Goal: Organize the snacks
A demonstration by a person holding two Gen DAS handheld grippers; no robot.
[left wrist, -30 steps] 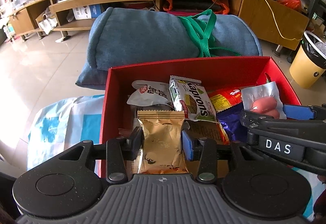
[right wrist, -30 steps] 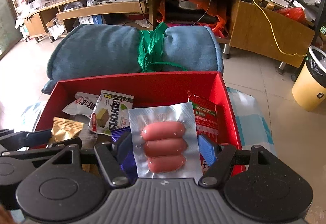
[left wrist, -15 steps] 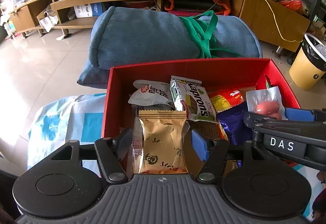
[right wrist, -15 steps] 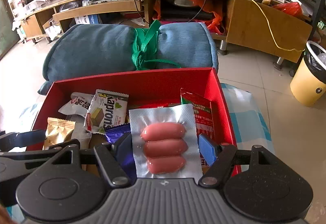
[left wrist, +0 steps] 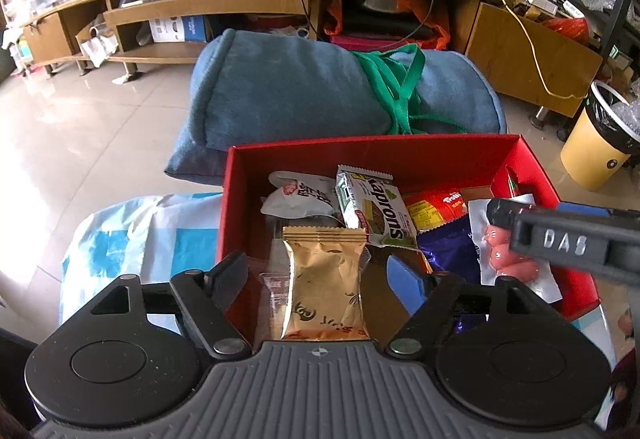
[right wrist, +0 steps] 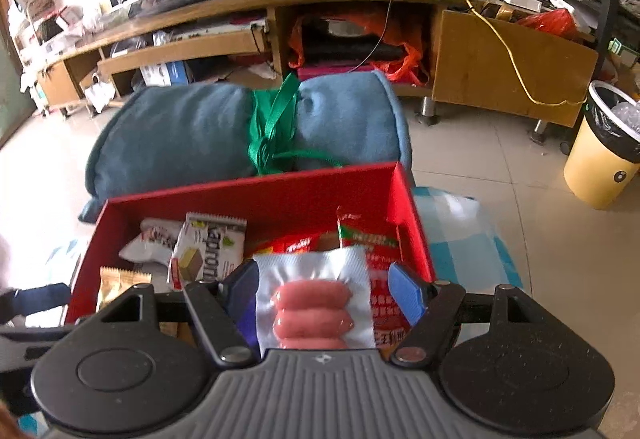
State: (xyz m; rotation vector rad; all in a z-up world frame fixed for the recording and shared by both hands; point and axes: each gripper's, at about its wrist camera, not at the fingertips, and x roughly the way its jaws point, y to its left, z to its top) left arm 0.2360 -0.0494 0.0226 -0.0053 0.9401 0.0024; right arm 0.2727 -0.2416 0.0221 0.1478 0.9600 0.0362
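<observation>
Here, a gold foil snack packet (left wrist: 326, 287) is seen between the left gripper (left wrist: 320, 275)'s just-opened, spread jaws, inside a red cardboard box (left wrist: 372, 159). A clear vacuum-sealed sausage pack (right wrist: 312, 303) is framed by the right gripper (right wrist: 322, 287); whether it is pinched cannot be told.

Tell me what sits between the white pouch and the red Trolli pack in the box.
The green-and-white Kaprons wafer pack lies between the white pouch and the red Trolli pack, partly overlapping the pouch. The left wrist view shows it best.
</observation>
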